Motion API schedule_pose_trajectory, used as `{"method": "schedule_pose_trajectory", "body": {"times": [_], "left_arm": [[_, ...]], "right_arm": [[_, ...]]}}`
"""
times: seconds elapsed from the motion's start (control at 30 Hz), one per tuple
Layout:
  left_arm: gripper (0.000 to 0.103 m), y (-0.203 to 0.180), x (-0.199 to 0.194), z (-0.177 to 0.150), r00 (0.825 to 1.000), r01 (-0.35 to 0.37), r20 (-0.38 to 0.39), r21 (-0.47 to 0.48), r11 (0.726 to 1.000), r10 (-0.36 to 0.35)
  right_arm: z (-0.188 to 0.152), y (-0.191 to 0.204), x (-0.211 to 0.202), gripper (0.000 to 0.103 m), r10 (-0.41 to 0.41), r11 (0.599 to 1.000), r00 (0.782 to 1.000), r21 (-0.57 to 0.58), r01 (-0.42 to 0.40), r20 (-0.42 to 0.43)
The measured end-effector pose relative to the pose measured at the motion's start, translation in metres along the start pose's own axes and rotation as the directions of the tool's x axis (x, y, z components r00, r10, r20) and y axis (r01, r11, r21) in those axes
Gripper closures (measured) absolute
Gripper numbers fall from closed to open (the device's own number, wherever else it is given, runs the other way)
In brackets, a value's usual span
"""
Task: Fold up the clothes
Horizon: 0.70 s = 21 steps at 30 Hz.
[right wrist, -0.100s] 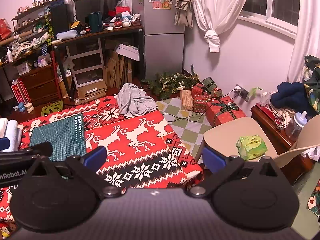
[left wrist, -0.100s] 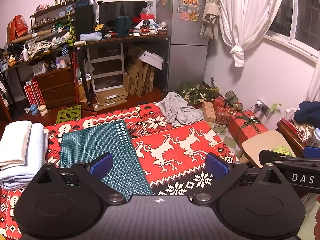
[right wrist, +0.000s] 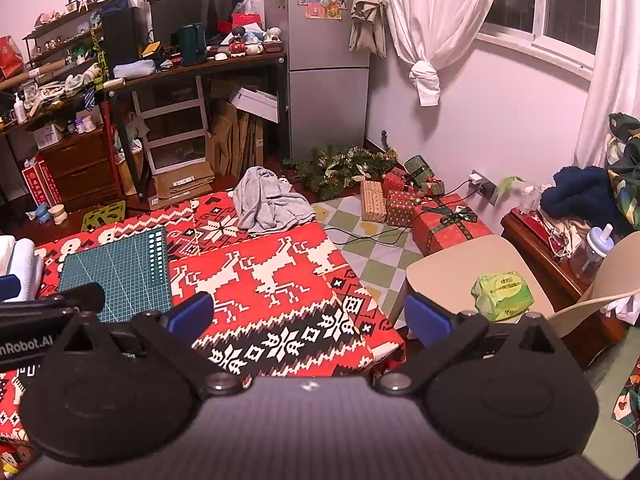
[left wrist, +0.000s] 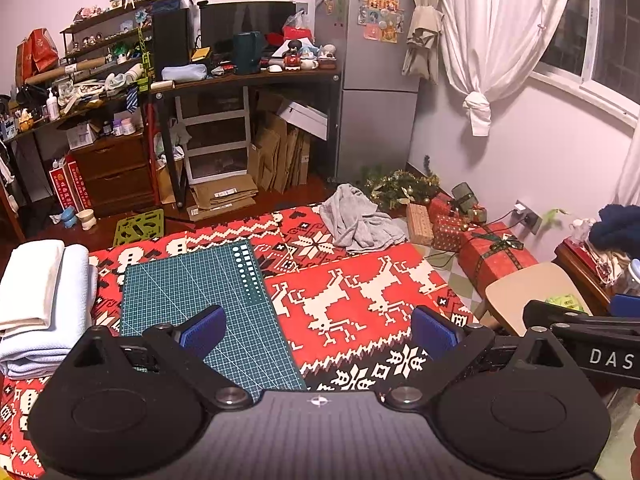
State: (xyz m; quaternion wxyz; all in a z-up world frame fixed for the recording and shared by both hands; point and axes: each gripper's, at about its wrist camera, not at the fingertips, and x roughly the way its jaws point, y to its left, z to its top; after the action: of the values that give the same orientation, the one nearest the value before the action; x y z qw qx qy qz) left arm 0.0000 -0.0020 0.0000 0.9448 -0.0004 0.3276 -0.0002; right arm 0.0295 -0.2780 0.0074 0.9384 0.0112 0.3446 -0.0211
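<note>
Both grippers hang over the near edge of the red reindeer blanket (left wrist: 360, 280), left gripper (left wrist: 318, 330) and right gripper (right wrist: 308, 314) each with jaws spread wide and nothing in them. The crumpled grey garment (left wrist: 356, 220) sits way off at the far edge, well apart from both. Folded towels (left wrist: 44, 300) are stacked at the left, just beside the green cutting mat (left wrist: 192, 288).

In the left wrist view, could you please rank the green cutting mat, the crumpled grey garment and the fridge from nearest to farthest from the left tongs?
1. Green cutting mat: directly under the open left tongs, left of centre.
2. Crumpled grey garment: far edge of the patterned cloth, right of centre.
3. Fridge: against the back wall.
</note>
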Motion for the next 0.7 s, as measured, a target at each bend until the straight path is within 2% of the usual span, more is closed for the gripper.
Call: {"method": "schedule_pose_trajectory", "body": {"times": [0.07,0.2,0.7], "left_arm": [[0.003,0.002,0.004,0.004,1.0,0.01,-0.021,-0.012,1.0,-0.011],[0.003,0.002,-0.002,0.003,1.0,0.005,0.009,-0.012,1.0,-0.005],[0.004,-0.002,-0.007,0.003,0.999,0.008,0.039,0.01,1.0,-0.008]], "right_arm": [[0.001,0.0,-0.001,0.0,-0.001,1.0,1.0,-0.001,0.001,0.004],[0.004,0.0,-0.002,0.0,-0.002,1.0,1.0,-0.002,0.002,0.012],[0.013,-0.004,-0.016,0.0,-0.006,1.0,1.0,-0.018,0.007,0.02]]}}
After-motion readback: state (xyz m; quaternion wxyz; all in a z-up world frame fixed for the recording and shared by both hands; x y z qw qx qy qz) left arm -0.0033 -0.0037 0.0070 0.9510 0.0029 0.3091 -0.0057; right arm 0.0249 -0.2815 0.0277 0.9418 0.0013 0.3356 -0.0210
